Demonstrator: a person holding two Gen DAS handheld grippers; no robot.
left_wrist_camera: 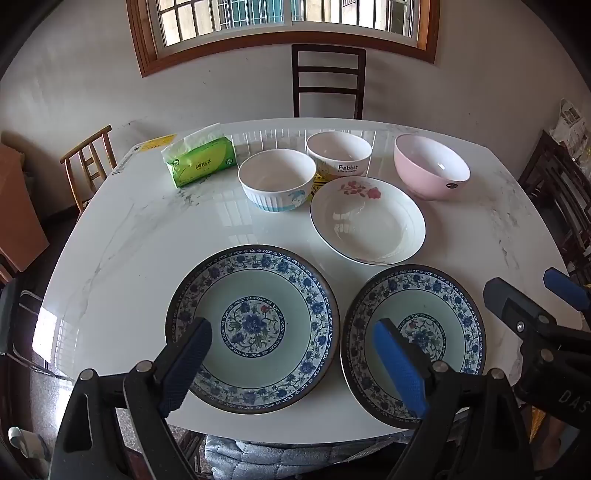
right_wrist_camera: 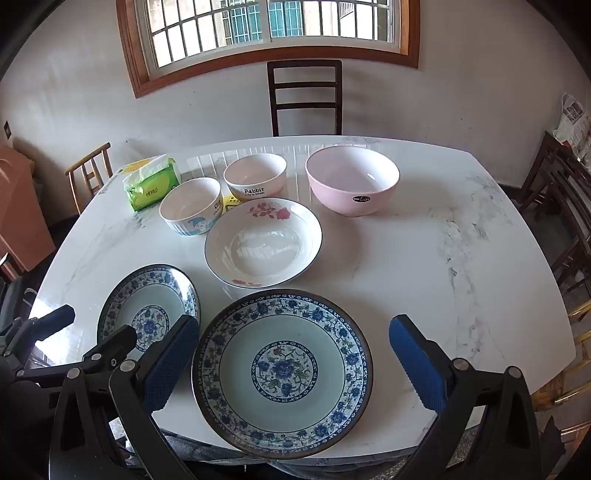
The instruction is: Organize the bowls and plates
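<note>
Left gripper [left_wrist_camera: 291, 365] spread fully wide, nothing between the blue pads, hung tilted down over the near table edge. Right gripper [right_wrist_camera: 295, 365] likewise spread wide, empty, touching nothing.

Left blue-pattern plate [left_wrist_camera: 252, 328] sat just ahead of the left gripper, between its fingers in view, flat on the table, empty. Right blue-pattern plate [right_wrist_camera: 282, 373] lay framed between the right gripper's fingers, near rim at the table edge, empty. Both plates side by side, rims close, hard to tell whether touching. Same look: pale green centre, blue flower medallion, blue floral border, dark rim.

Beyond both grippers, white rose plate [left_wrist_camera: 367, 220], deep, thin dark rim line, red flowers, empty. Farther still, three bowls in a row: ribbed white bowl [left_wrist_camera: 277, 180] with cartoon print, ahead-left; Rabbit bowl [left_wrist_camera: 338, 154] just behind and beside it; pink bowl [left_wrist_camera: 431, 166] with dark sticker, ahead-right, apart from the others. All upright, all empty. Small yellow item partly hidden between ribbed bowl and Rabbit bowl, could not tell what.

Green tissue pack [left_wrist_camera: 201, 160] far left of the bowls. White marble table [left_wrist_camera: 147, 240] under everything. Dark chair [left_wrist_camera: 328, 81] at the far side, below the window [left_wrist_camera: 288, 18].
</note>
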